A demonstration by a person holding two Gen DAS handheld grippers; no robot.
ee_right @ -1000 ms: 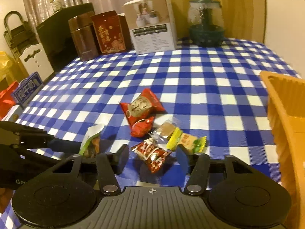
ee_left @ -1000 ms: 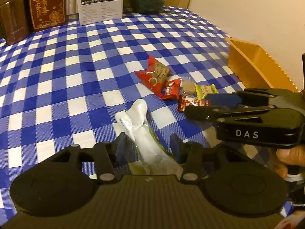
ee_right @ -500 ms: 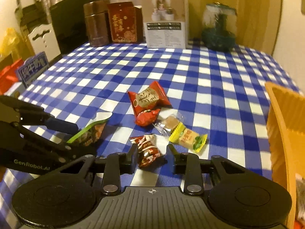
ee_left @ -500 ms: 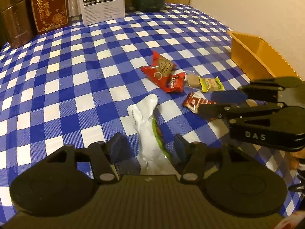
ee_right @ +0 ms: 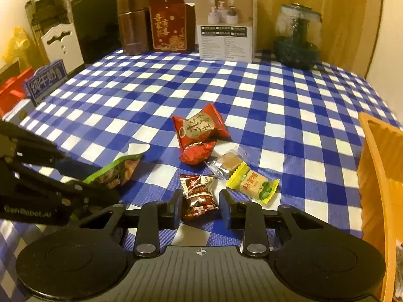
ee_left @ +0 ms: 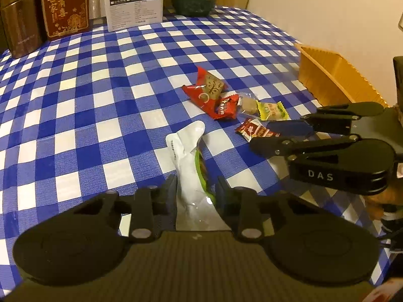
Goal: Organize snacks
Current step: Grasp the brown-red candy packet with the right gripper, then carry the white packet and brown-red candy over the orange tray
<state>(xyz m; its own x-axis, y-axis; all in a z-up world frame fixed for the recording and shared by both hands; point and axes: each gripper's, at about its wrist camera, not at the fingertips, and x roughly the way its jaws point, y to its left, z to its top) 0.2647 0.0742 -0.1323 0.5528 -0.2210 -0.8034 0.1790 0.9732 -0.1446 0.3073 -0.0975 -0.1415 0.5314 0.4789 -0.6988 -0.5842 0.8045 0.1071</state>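
Two hand-held tools are working over a table (ee_right: 277, 105) covered in blue-and-white check cloth, with a small cluster of snacks as the landmark at its middle.

The left tool (ee_left: 195, 188) is closing its jaws on a long white and green pouch (ee_left: 191, 166), which is lying just on the near left side of the cluster; the pouch is sitting between the pads. The right tool (ee_right: 200, 201) is standing nearly closed on a dark red wrapped sweet (ee_right: 199, 193) at the near edge of the cluster, pads at both its sides.

Still lying in the cluster are a large red packet (ee_right: 199, 125), a small red packet (ee_right: 196, 152) touching it, a clear-wrapped brown sweet (ee_right: 226, 161) and a yellow-wrapped candy (ee_right: 254, 185).

An orange basket (ee_left: 332, 75) is standing to the right of the cluster, near the table edge. Its inside is mostly hidden; what it is holding cannot be told.

Likely risks: the slippery pouch is being gripped at one end, so it could droop or slide out when lifted. The two tools are working close together and could collide. The small sweet could twist free from a shallow pinch.
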